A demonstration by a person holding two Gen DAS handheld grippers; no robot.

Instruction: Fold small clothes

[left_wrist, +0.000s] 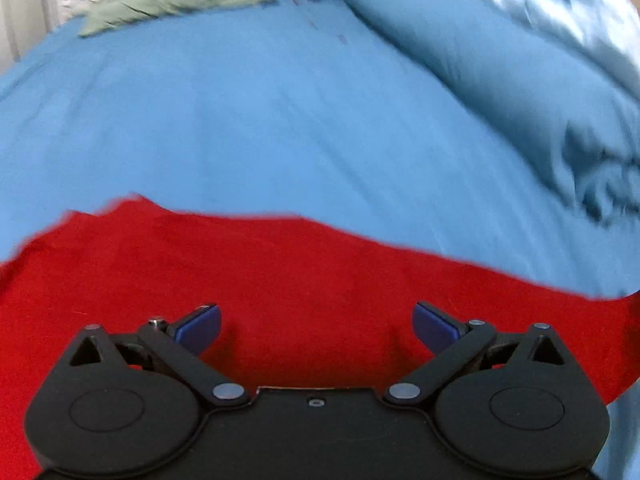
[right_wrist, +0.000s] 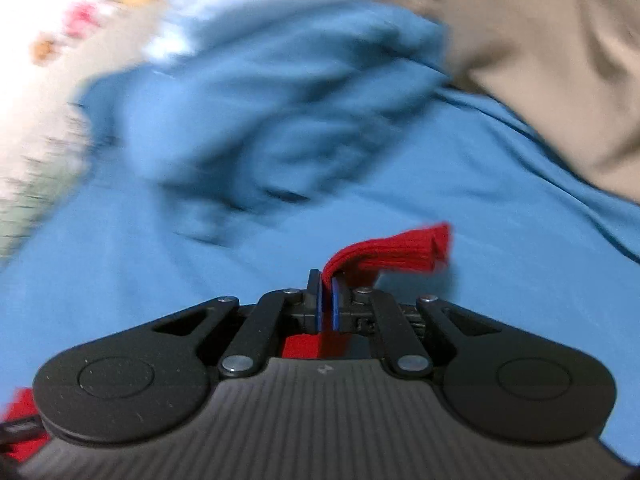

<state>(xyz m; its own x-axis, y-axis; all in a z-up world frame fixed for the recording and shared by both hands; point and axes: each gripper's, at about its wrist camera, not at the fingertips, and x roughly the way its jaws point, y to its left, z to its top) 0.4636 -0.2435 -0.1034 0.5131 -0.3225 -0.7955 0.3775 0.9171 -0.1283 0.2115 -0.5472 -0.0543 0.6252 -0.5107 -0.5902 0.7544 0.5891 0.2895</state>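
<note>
Duvet [right_wrist: 280, 92] heaped ahead, blurred; right claw [right_wrist: 327, 300] clamps red garment [right_wrist: 396, 252]; left claw [left_wrist: 318, 326] apart.

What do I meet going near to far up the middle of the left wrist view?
Left hand-held gripper, jaws open → red garment spread flat beneath it → bare blue bedsheet → green patterned cloth at the far edge.

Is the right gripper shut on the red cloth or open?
Shut on it. The right gripper has its blue pads pressed together, with a ribbed strip of the red cloth pinched between them and sticking out beyond.
</note>
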